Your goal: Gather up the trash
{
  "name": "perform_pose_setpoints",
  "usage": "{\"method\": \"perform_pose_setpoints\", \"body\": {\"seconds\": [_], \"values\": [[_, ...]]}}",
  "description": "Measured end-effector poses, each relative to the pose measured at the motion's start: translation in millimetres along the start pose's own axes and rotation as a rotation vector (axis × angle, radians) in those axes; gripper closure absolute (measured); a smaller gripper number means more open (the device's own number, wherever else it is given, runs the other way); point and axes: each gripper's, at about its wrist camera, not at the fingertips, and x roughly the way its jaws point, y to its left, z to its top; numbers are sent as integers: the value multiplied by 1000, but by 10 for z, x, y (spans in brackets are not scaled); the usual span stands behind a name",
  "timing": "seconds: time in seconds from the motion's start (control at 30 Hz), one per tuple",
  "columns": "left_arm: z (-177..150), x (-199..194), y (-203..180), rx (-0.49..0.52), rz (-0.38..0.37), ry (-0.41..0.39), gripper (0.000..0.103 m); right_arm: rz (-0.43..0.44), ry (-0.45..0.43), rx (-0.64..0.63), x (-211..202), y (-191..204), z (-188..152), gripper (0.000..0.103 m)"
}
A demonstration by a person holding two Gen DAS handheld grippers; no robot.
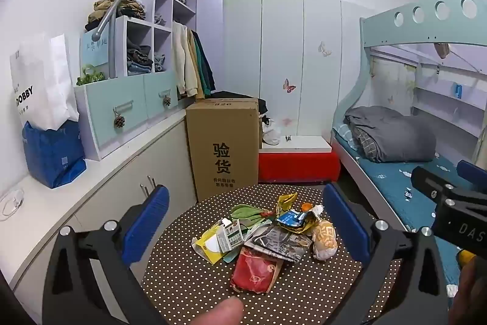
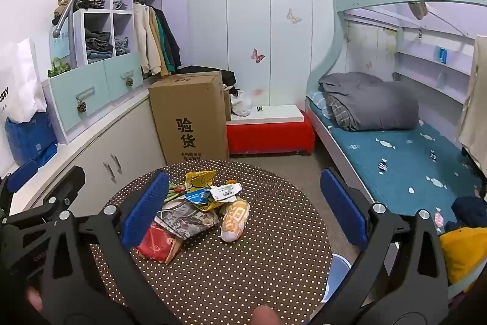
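A pile of trash lies on a round table with a brown polka-dot cloth (image 1: 304, 294). It holds a red wrapper (image 1: 255, 270), a grey printed packet (image 1: 280, 241), a yellow and white packet (image 1: 210, 245), a green wrapper (image 1: 246, 212), a blue wrapper (image 1: 292, 218) and an orange bread bag (image 1: 324, 238). My left gripper (image 1: 245, 191) hangs open above the near side of the pile and touches nothing. In the right wrist view my right gripper (image 2: 243, 174) is open too, with the bread bag (image 2: 234, 218) and red wrapper (image 2: 158, 242) below its left finger. Nothing is held.
A tall cardboard box (image 1: 223, 148) and a red bench (image 1: 298, 163) stand behind the table. White cabinets (image 1: 127, 172) run along the left, and a bunk bed (image 1: 395, 142) is on the right. A light blue container (image 2: 336, 273) shows beside the table's right edge.
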Motion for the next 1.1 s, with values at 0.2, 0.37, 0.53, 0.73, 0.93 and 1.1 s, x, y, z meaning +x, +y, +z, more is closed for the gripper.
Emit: {"method": "perform_pose_setpoints", "body": {"seconds": [0.2, 0.37, 0.53, 0.73, 0.93, 1.1], "values": [[44, -31, -19, 6, 1, 2, 4, -3, -1, 1, -10, -2, 12, 5], [70, -67, 0, -2, -6, -1, 4, -6, -9, 2, -25, 27, 40, 5], [69, -33, -35, -3, -12, 2, 4, -3, -10, 4, -42, 4, 89, 5], [66, -9, -23, -9, -14, 1, 4, -2, -11, 6, -36, 5, 76, 5], [49, -6, -4, -13, -13, 0, 4, 1, -11, 2, -47, -26, 88, 5], [40, -3, 6, -16, -12, -1, 4, 5, -10, 0, -25, -14, 79, 5]]}}
